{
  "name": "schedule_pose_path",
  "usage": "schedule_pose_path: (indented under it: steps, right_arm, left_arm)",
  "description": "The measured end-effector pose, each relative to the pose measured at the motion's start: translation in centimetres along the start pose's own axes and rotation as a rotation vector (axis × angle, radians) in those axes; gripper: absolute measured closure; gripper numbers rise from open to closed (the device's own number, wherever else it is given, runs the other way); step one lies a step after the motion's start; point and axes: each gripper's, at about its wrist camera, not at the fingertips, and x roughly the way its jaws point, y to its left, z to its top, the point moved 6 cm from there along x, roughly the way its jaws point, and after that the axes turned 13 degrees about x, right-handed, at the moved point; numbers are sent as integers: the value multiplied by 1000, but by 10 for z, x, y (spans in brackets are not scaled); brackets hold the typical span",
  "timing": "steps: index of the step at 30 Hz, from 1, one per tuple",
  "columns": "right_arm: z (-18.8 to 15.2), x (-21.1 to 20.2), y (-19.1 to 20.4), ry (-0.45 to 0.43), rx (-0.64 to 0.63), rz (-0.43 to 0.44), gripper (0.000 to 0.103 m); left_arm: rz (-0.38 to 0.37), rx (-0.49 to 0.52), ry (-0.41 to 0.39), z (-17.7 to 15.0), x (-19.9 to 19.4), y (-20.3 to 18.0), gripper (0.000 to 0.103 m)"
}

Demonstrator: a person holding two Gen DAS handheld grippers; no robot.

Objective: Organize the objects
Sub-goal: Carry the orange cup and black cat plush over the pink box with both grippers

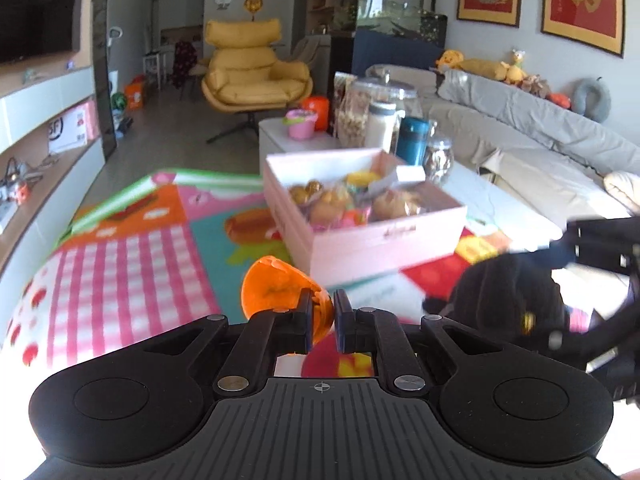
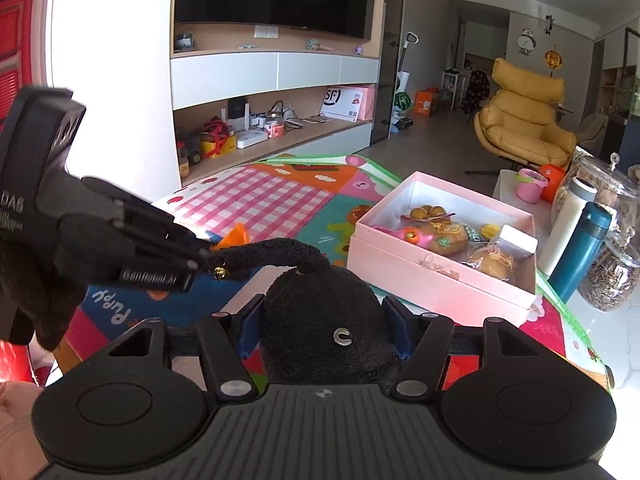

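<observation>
Between right fingers (image 2: pixel 322 322) — fuzzy black plush (image 2: pixel 324 320).

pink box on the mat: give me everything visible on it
The pink box is a shallow rectangular gift box, apparently cardboard, with a white inside and no lid on it. It sits flat on the colourful play mat, with jars and bottles just beyond its far side. Inside lie wrapped pastries, small round brown treats, a pink toy and a small white carton. A faint gold mark shows on the front wall. Neither gripper touches it.
</observation>
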Motion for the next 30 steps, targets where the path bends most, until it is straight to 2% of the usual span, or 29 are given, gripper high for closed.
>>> schedule_pose_path:
  steps: [2, 5, 6, 8, 11, 14, 17, 19, 23, 26, 28, 30]
  right_arm:
    - [2, 1, -9, -21, 11, -8, 41]
    - [6, 8, -22, -28, 55, -9, 41]
    - [7, 11, -27, -22, 74, -8, 41]
    - [8, 16, -37, -16, 107, -13, 41]
    - [7, 23, -52, -4, 153, -7, 41]
    - [10, 35, -64, 16, 196, -5, 41]
    - [31, 38, -74, -11, 223, 14, 41]
    - [56, 40, -80, -53, 224, 18, 41]
    - [116, 70, -94, -149, 150, -119, 41]
    - [143, 108, -105, -219, 74, -227, 39]
    - [142, 135, -111, -189, 36, -271, 34]
    - [130, 149, -118, -116, 60, -262, 33]
  left_arm:
    - [-41, -19, -74, 37, 19, 2, 91]
    - [-110, -114, -172, 77, 58, 7, 88]
    - [-109, -142, -169, 84, 78, 9, 85]
    - [-75, -177, -123, 87, 109, 13, 85]
    - [-98, -221, -114, 82, 130, 18, 85]
    - [-88, -208, -125, 72, 125, 24, 85]
    - [-42, -190, -144, 55, 107, 31, 85]
    - [-21, -196, -127, 40, 98, 36, 85]
    - [-22, -225, -96, 21, 92, 45, 85]
    - [-7, -260, -68, 8, 88, 55, 85]
    - [-2, -276, -48, 0, 86, 61, 85]
    - [0, -286, -43, -9, 81, 67, 85]
